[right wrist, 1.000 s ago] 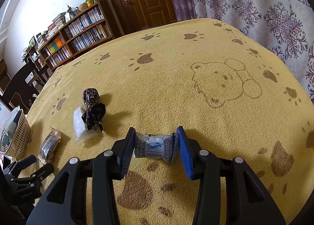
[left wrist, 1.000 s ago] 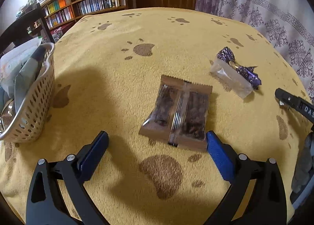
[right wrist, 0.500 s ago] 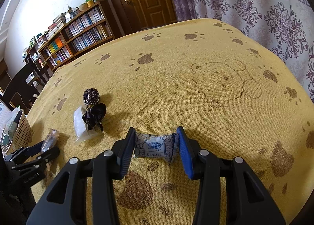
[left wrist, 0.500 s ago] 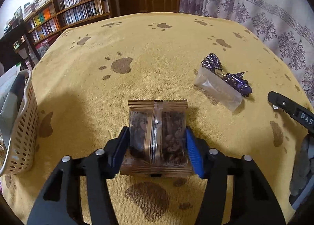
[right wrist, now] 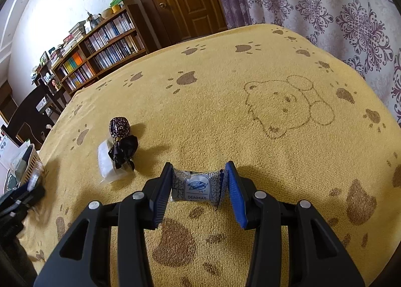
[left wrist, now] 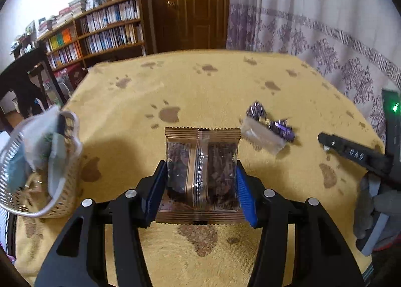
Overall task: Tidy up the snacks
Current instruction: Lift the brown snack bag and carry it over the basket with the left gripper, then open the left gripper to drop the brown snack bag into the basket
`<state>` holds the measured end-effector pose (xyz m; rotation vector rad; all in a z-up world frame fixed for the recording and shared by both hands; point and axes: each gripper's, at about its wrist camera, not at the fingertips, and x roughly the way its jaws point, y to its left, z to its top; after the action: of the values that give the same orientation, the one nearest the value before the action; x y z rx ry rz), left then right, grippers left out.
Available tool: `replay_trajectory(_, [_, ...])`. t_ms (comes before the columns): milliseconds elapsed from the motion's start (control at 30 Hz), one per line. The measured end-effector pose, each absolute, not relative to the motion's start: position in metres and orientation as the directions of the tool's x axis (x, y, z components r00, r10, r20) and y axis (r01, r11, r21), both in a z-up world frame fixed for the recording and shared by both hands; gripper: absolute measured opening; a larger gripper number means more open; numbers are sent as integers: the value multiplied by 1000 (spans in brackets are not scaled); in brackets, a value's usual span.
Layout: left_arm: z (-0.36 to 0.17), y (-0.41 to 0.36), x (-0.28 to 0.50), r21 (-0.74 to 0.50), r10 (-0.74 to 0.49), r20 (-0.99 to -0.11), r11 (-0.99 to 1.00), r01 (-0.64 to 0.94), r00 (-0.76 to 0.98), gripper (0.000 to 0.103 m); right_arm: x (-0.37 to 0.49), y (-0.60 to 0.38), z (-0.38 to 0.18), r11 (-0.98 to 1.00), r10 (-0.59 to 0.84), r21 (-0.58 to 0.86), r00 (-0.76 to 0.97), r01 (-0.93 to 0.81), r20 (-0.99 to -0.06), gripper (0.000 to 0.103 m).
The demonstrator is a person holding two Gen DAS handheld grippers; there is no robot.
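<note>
The left claw (left wrist: 200, 184) clamps the brown snack packet (left wrist: 201, 171), long axis pointing away; the right claw (right wrist: 200, 190) pinches the DENMAS candy (right wrist: 198, 188) crosswise.

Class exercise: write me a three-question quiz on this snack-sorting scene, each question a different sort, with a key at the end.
1. True or false: the left tongs are shut on the brown packet.
2. Multiple choice: what do the right tongs hold? A) the purple sweet B) the white DENMAS sweet C) nothing
3. Fill in: seen from the left wrist, the basket stands to the ___ of the brown packet.

Key
1. True: both pads press the packet's sides.
2. B: the DENMAS sweet sits between the pads; the purple sweet lies on the yellow cloth, beside a clear wrapper.
3. Left.
</note>
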<state>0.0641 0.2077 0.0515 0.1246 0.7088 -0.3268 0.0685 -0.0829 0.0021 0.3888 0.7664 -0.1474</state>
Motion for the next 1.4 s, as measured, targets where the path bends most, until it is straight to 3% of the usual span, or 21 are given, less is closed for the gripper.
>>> replay_trajectory(467, [98,288,53,11,-134,-544,986,167,828,54,66,-84,1,917,8,294,722,271,-692,43])
replay_trajectory(833, [101,377,58,-5,43,-530,999,-53,847,54,65,-84,2,917,8,293,722,271,-692,43])
replay_trajectory(1267, [104,424,90,-56,94,-529,988,-145,844,55,65,-84,2,917,8,293,723,270,-691,43])
replay_trajectory(1333, [104,429,97,-73,91,-534,985,-153,841,59,65,-84,2,917,8,293,723,270,-691,43])
replay_trajectory(1400, [103,436,102,-109,73,-543,982,-156,836,81,65,-84,2,917,8,293,723,269,-691,43])
